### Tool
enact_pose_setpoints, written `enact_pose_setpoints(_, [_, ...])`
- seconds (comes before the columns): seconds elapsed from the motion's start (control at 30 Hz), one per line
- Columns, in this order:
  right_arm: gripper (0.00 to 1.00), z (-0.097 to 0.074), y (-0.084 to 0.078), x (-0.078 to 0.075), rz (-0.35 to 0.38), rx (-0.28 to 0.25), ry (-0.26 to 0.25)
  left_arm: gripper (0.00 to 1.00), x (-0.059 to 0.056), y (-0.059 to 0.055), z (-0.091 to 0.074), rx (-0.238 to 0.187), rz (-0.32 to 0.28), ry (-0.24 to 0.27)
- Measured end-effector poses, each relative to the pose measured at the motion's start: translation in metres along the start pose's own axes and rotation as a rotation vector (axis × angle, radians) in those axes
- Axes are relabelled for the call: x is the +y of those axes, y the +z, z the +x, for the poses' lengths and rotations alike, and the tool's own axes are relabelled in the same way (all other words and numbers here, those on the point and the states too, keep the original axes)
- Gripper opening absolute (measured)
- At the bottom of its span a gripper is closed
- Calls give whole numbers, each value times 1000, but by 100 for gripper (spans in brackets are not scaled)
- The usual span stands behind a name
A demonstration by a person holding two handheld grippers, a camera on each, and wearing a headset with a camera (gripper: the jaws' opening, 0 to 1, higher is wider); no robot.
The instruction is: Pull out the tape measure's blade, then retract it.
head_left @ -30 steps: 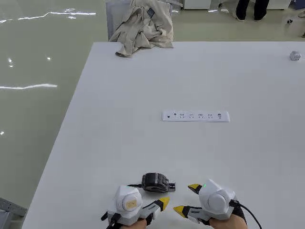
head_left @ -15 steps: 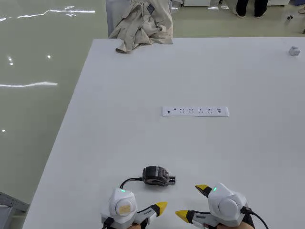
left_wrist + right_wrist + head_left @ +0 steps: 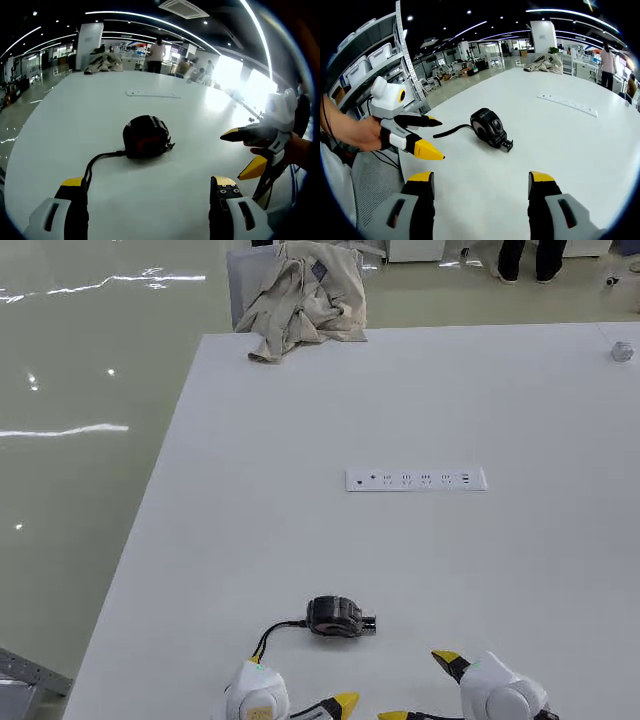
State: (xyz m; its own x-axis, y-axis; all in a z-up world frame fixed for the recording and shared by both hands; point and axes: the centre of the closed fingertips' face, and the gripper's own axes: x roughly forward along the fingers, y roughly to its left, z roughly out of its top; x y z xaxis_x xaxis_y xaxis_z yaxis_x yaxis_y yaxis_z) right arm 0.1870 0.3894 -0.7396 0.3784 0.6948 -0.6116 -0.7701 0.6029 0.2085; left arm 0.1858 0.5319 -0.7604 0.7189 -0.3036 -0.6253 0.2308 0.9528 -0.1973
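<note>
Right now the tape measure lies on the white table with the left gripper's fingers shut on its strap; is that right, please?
Not quite: the left gripper view shows the left gripper open, not shut on the strap. The tape measure does lie on the white table.

1. My left gripper (image 3: 147, 182): jaws spread wide, yellow tips level, aimed forward.
2. My right gripper (image 3: 480, 176): jaws likewise wide apart, tips level.
3. In the head view both grippers sit low and side by side, apart, with tips angled toward each other.
4. My left hand (image 3: 356, 133) wraps its gripper's grip, and my right hand (image 3: 296, 150) does the same.
</note>
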Motion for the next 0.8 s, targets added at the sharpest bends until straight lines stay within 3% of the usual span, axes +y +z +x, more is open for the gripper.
enact_pose_setpoints(0.3, [88, -16, -5, 0, 42, 4, -23, 100, 0, -4, -18, -4, 22, -13])
enact_pose_setpoints(0.5, [91, -21, -8, 3, 61, 11, -19, 100, -1, 0, -28, -13, 18, -11])
enact_pose_setpoints(0.8, [98, -34, -5, 9, 110, 14, -17, 100, 0, -5, -41, 9, 26, -10])
